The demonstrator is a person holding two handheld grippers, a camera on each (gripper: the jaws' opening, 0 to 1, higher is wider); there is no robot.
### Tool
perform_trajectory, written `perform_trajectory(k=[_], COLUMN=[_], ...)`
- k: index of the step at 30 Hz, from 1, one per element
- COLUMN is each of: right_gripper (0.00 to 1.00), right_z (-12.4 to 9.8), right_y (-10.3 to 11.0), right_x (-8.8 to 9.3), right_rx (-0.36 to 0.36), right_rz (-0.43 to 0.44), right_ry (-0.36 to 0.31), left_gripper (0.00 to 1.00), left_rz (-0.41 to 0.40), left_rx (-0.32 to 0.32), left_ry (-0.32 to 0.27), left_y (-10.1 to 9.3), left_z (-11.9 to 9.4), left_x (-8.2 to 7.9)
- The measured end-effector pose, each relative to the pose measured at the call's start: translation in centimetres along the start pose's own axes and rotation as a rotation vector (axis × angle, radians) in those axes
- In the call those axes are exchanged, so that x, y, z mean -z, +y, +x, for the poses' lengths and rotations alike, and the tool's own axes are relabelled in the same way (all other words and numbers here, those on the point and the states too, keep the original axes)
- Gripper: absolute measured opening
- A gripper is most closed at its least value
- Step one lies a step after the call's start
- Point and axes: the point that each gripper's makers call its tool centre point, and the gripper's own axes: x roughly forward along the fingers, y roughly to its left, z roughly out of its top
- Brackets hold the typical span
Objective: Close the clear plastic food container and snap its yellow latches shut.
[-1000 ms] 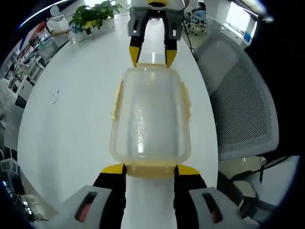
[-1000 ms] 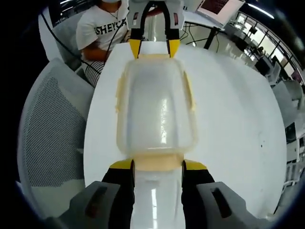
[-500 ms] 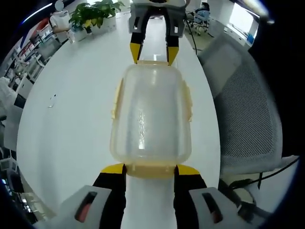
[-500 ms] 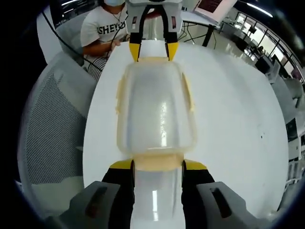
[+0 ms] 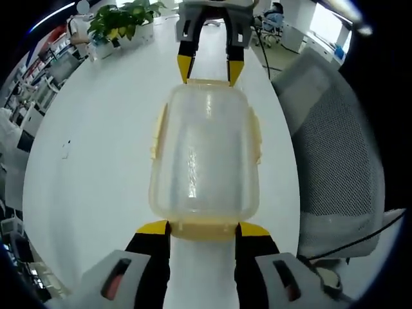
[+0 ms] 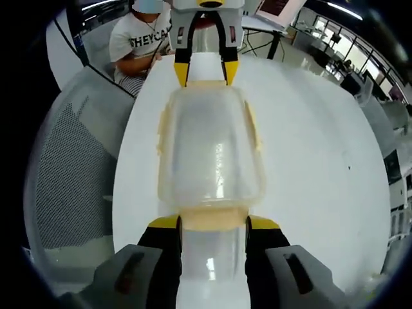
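Note:
The clear plastic container (image 5: 205, 154) (image 6: 211, 154) has its lid on and hangs lengthwise between both grippers, above the white table (image 5: 90, 161). Pale yellow side latches (image 5: 156, 132) (image 6: 255, 129) lie along its long edges. My left gripper (image 5: 204, 227) is shut on the near end latch (image 5: 203, 233), its yellow-tipped jaws flanking it. At the far end the right gripper (image 5: 207, 69) holds the opposite end. In the right gripper view my right gripper (image 6: 214, 223) grips its end latch (image 6: 212, 215), and the left gripper (image 6: 201, 72) shows at the top.
A grey mesh office chair (image 5: 335, 141) (image 6: 71, 174) stands against the table edge. A potted plant (image 5: 119, 22) sits at the table's far end. A seated person in a white T-shirt (image 6: 145, 38) is beyond the table. Desks and shelves fill the room behind.
The table and chair have slid a little behind the container in both views, so both hands moved together. The container keeps its place between the jaws; the grips are unchanged.

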Motion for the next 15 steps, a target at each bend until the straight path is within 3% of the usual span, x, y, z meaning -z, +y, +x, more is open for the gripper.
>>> perform_trajectory(k=[15], right_gripper=[0.35], right_z=[-1.7], right_y=[0.0], right_x=[4.7], right_rx=[0.003], right_rz=[0.019], right_ry=[0.000], left_gripper=[0.33], left_rz=[0.014], left_rx=[0.011], left_ry=[0.010], left_y=[-0.2], left_z=[2.5], left_x=[-4.3])
